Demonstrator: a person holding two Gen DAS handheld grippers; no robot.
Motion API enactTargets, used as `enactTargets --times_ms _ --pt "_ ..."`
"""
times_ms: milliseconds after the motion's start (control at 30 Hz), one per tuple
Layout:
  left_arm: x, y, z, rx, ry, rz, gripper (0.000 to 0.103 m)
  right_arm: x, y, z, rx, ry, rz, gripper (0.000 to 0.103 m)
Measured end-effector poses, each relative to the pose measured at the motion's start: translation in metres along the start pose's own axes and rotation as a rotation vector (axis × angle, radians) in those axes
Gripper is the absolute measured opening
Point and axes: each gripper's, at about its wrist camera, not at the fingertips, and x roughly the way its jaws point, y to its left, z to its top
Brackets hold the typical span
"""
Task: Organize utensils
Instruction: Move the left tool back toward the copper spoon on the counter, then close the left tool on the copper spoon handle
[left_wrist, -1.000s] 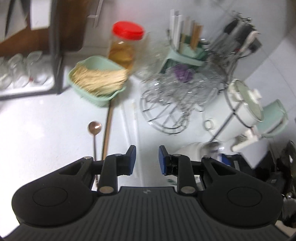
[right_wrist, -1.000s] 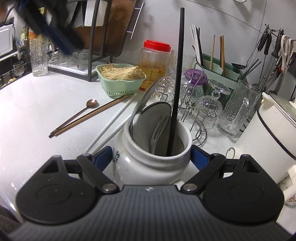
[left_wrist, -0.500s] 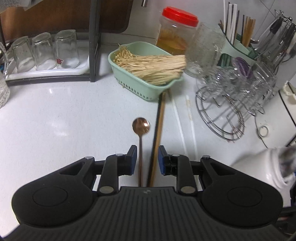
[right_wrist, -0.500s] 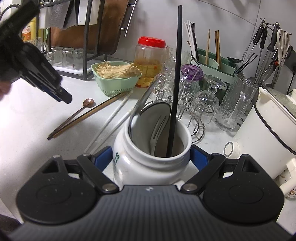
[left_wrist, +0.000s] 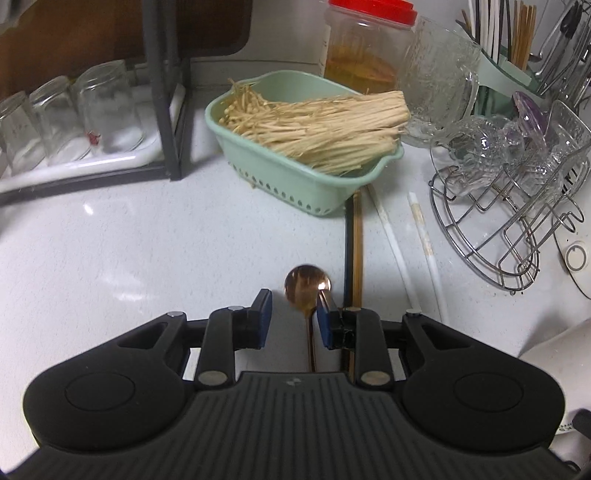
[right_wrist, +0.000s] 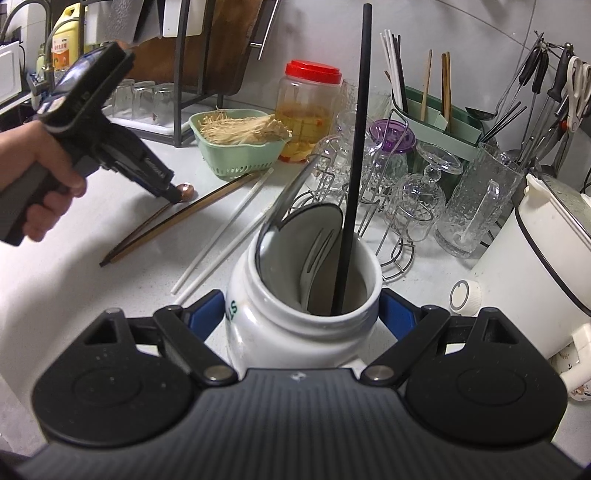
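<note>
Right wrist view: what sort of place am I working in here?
Most likely a home kitchen counter: a wire rack of drying glasses, a holder of chopsticks and hanging cooking tools by the tiled wall.

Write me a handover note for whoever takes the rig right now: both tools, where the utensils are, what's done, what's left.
Left tool: open, low over the counter, jaws either side of the copper spoon just behind its bowl; not gripped yet.
Right tool: shut on the white jar, holding it upright on the counter.
In the jar: a black stick and some flat metal utensils.
On the counter: the copper spoon, brown chopsticks and white chopsticks, all lying beside the green basket.
Done: a few utensils are in the jar.
Left: close on the spoon, drop it in the jar, then probably both chopstick pairs.
</note>
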Motion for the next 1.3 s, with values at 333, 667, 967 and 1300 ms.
enactTargets --times_ms 333,667,967,1300 --pt "0.01 -0.017 0.01 0.091 0.018 0.009 0.031 0.0 0.001 0.0 0.014 0.0 -0.009 0.092" --pt "0.016 -0.029 0.017 0.16 0.062 0.041 0.031 0.001 0.003 0.0 0.024 0.002 -0.02 0.092" --pt "0.013 -0.024 0.014 0.088 0.04 0.034 0.027 0.001 0.004 0.0 0.022 0.002 -0.023 0.092" --pt "0.006 -0.006 0.009 -0.046 0.029 -0.007 0.007 0.001 0.004 -0.001 0.019 -0.001 -0.025 0.092"
